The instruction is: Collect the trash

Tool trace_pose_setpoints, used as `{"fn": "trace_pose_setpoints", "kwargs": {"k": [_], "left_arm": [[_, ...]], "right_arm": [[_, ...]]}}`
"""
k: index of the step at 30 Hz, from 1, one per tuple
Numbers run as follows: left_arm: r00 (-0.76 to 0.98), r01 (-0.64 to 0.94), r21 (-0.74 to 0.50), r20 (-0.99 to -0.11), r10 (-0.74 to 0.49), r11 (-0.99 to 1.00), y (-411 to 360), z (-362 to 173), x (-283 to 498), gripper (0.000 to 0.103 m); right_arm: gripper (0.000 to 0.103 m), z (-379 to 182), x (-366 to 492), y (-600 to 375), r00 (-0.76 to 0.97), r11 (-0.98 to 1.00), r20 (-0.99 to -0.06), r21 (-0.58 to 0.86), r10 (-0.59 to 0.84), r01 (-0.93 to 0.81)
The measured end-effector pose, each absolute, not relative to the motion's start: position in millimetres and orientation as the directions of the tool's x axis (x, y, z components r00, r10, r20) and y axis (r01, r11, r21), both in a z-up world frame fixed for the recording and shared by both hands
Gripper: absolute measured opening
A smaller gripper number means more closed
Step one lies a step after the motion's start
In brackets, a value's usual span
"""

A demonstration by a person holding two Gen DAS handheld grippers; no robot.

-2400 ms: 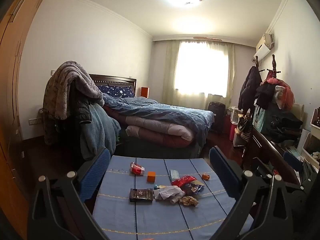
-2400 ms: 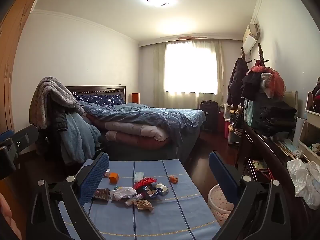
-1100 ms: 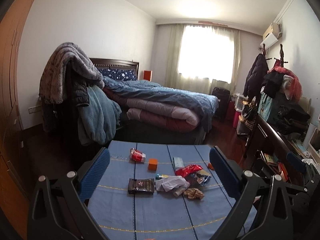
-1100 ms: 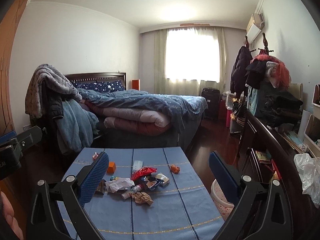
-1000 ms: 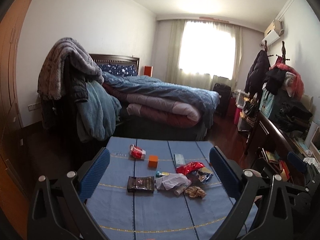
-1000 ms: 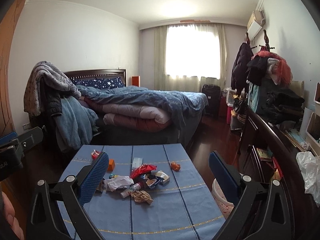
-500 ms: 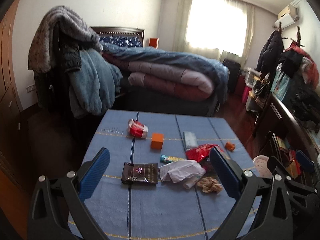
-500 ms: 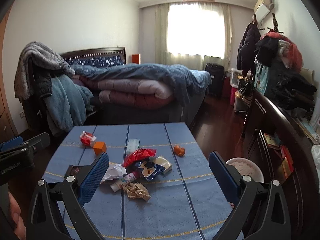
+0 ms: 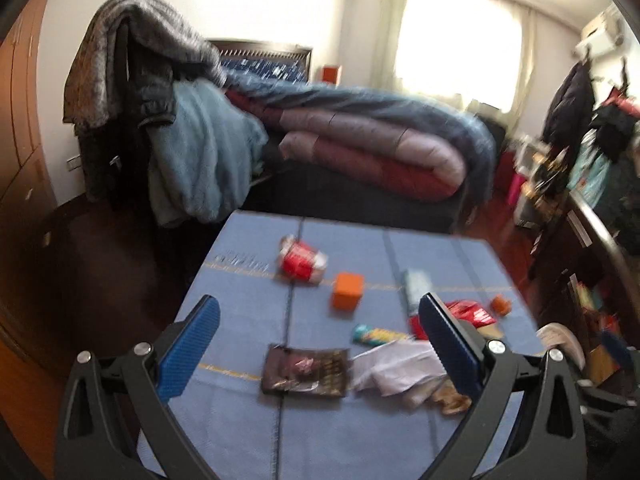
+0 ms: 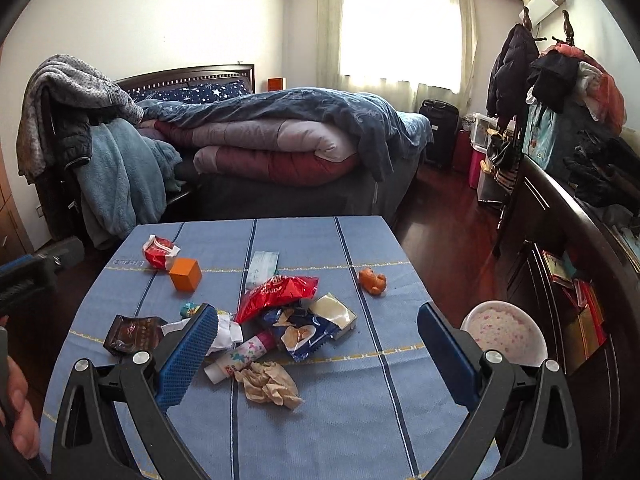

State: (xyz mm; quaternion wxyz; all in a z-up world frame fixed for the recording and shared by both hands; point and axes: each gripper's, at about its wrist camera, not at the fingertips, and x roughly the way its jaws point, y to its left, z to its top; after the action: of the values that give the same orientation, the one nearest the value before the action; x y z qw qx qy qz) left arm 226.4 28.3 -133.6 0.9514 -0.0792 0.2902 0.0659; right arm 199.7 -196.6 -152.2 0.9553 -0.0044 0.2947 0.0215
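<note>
I'm holding both grippers above the blue table [image 10: 320,420], left gripper [image 9: 320,344] and right gripper [image 10: 318,344] each gaping wide with nothing between the pads. The trash is lying mid-table: red chip bag [image 10: 276,290], crumpled tissue [image 10: 268,382], dark wrapper [image 9: 306,370], white bin [image 10: 504,330] sitting just beside the table's right edge

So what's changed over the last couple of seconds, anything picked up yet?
Nothing picked up. Both grippers, left gripper and right gripper, have tilted down and moved closer to the table, still wide open and empty. The red wrapper, orange cube and crumpled paper lie where they were.
</note>
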Motion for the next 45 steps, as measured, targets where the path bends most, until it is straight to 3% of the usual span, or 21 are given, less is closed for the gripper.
{"fn": "trace_pose_setpoints", "kwargs": {"k": [7,22,45], "left_arm": [[0.898,-0.134,-0.09,-0.432,0.083,0.987,8,-86,185,0.099],[0.957,-0.083,-0.112,-0.287,0.047,0.99,-9,-30,112,0.1],[0.964,-0.047,-0.101,-0.264,0.019,0.994,-20,-20,98,0.1]], "right_arm": [[0.099,-135,186,-199,0.851,0.999,-0.522,0.004,0.047,-0.053],[0.099,-70,117,-218,0.948,1.0,-0.317,0.01,0.02,-0.018],[0.099,-61,100,-234,0.957,0.999,-0.29,0.039,0.004,0.007]]}}
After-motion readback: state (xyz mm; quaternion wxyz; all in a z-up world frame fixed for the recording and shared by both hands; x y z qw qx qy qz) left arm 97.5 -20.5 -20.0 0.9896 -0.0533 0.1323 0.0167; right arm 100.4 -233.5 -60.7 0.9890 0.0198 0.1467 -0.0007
